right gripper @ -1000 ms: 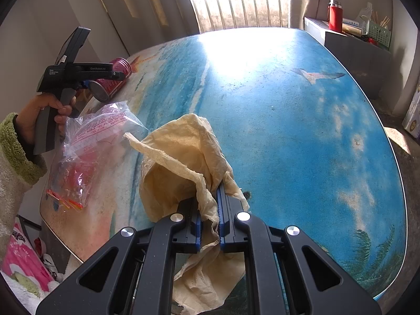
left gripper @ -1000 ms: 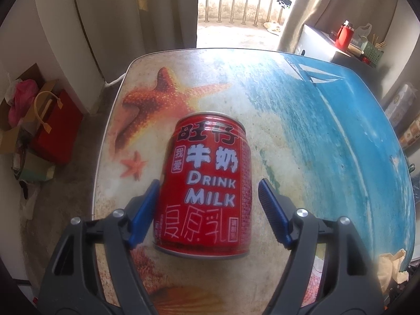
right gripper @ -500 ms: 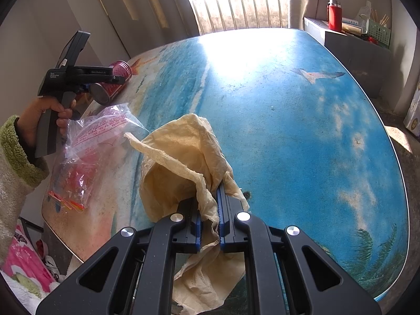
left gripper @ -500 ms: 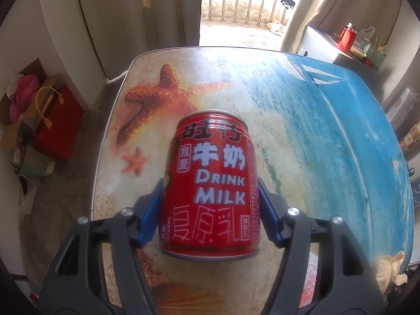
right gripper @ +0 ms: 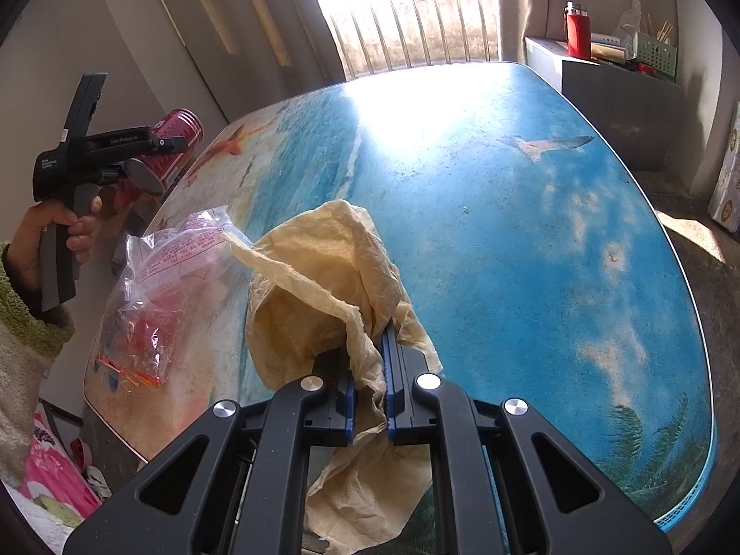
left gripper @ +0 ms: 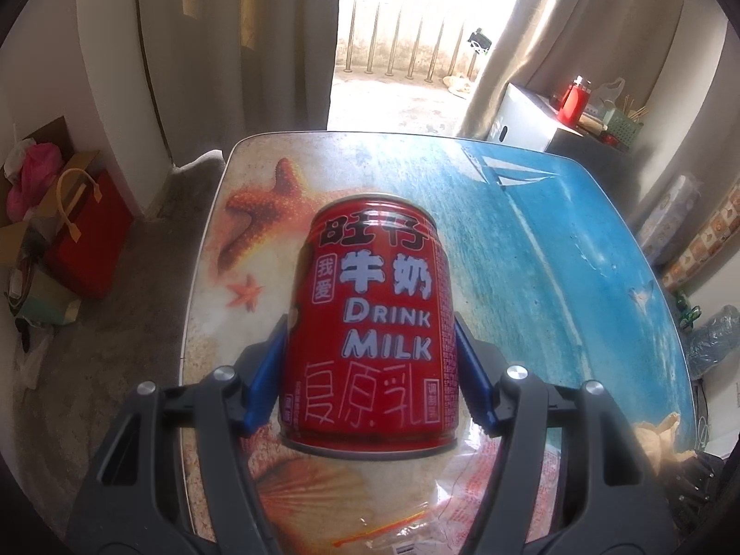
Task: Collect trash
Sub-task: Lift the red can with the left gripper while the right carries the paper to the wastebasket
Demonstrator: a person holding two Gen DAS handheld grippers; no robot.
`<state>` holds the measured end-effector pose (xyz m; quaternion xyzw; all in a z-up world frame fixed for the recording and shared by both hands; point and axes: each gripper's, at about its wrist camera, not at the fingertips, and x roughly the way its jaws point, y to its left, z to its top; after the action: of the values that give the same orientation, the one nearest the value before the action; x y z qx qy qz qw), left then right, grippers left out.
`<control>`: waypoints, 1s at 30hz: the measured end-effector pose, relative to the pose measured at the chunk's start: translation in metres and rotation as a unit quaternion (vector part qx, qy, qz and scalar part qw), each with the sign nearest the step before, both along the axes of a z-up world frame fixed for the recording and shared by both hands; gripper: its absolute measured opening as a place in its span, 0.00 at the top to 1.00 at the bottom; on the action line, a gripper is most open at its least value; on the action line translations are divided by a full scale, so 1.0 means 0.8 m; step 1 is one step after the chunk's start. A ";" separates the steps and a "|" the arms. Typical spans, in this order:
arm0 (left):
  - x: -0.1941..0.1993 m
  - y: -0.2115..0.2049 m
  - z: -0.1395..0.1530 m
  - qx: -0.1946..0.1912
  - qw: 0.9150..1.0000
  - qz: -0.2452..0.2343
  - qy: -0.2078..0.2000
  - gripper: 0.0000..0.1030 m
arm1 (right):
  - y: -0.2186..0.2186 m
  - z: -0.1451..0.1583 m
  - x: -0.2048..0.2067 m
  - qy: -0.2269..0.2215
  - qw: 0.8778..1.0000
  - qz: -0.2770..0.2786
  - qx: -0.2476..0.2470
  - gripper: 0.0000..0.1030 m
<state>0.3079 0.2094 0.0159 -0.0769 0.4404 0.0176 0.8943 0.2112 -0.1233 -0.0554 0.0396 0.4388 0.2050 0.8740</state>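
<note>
The left gripper point(left gripper: 370, 370) clamps the red milk can point(left gripper: 370, 333) low on its smooth wall, lifted above the table's point(left gripper: 555, 231) starfish corner, so the can could slip and drop.

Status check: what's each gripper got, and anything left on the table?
Left gripper shut on can, off the table. Right gripper shut on tissue. Plastic bag uncollected.
</note>
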 end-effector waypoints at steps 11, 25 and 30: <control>-0.061 -0.040 0.050 -0.011 0.998 -0.050 -0.045 0.40 | -0.012 0.015 -0.014 -0.013 1.000 -0.008 0.006 0.91; -0.121 -0.124 0.068 -0.024 0.989 -0.131 -0.060 0.40 | -0.019 0.026 -0.028 -0.023 1.000 -0.019 0.007 0.91; -0.134 -0.159 0.050 -0.016 0.986 -0.157 -0.047 0.40 | -0.026 0.028 -0.035 -0.027 0.999 -0.027 0.007 0.91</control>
<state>0.2008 0.0822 0.0562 -0.0216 0.4044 -0.1336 0.9045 0.1830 -0.1443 -0.0332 0.0520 0.4127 0.1853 0.8903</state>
